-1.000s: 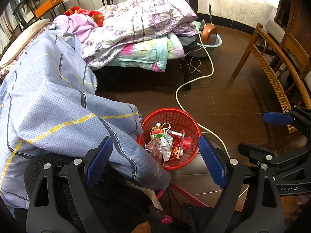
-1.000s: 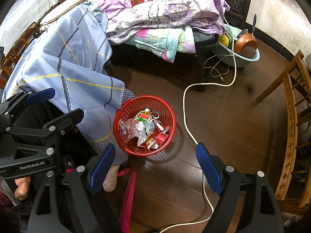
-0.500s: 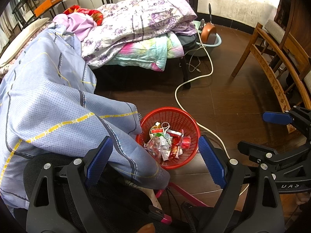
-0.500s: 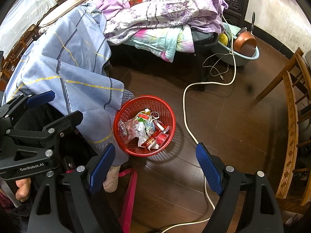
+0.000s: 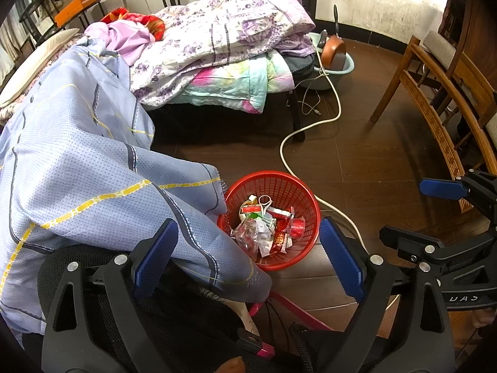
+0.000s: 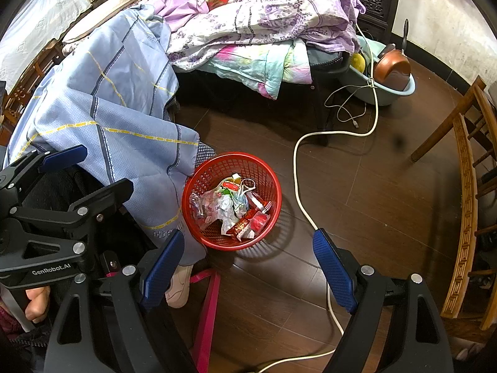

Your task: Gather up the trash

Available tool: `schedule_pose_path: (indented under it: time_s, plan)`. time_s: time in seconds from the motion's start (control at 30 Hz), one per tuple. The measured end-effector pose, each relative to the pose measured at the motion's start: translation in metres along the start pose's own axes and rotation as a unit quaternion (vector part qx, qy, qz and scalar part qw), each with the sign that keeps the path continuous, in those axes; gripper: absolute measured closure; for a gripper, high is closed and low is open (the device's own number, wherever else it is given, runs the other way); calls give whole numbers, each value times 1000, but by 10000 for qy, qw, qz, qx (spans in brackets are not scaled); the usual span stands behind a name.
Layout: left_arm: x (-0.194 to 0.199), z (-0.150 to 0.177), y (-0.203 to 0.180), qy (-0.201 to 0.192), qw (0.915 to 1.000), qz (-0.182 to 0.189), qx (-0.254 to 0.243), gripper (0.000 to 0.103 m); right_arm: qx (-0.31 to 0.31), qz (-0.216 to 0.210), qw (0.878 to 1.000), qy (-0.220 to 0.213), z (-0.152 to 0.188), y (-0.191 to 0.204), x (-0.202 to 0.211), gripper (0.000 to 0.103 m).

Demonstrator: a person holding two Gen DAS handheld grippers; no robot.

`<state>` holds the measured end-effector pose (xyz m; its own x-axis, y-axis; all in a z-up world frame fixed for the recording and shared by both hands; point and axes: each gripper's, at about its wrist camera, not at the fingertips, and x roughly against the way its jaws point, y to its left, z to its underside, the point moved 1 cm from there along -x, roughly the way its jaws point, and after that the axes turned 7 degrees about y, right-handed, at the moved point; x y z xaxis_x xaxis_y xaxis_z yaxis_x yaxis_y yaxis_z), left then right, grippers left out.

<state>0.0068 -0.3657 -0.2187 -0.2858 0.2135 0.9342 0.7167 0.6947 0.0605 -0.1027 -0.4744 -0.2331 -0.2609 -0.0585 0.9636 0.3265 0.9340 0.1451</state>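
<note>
Below, on the dark wooden floor (image 6: 372,211), a red mesh basket (image 6: 231,200) stands upright, holding the gathered trash (image 6: 231,206): crumpled clear plastic, red snack wrappers and a pale face mask (individual labels are too small to read). The basket sits just beside the hanging edge of a light blue sheet (image 6: 118,115) with yellow and dark stripes, which is draped over a black mesh chair. The left gripper (image 5: 248,253) hangs above the basket with its blue-padded fingers (image 5: 155,256) spread wide and nothing between them; their gap has just grown slightly wider. In its own view the basket (image 5: 279,186) lies between those fingers, partly covered at one side by the sheet (image 5: 93,168). The right gripper (image 6: 248,267) is likewise spread wide and empty, its fingers (image 6: 334,272) framing bare floor just in front of the basket. A white cable (image 6: 298,168) snakes over the floor close to the basket's far side, running toward a pale blue basin (image 6: 388,94) that holds a copper-coloured pan (image 6: 393,70). Behind the basket, a bed (image 6: 264,21) is piled with purple floral and pastel quilts. A wooden chair (image 6: 466,186) stands at the floor's right edge, and a pink frame (image 6: 208,304) lies near the bottom.
</note>
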Motion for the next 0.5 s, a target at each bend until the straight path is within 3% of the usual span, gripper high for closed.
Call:
schedule_pose_path:
  time_s: [0.5]
  plan:
    - [0, 0, 0, 11, 10000, 1, -4, 14, 5, -12, 10000, -19, -1, -1, 0, 19]
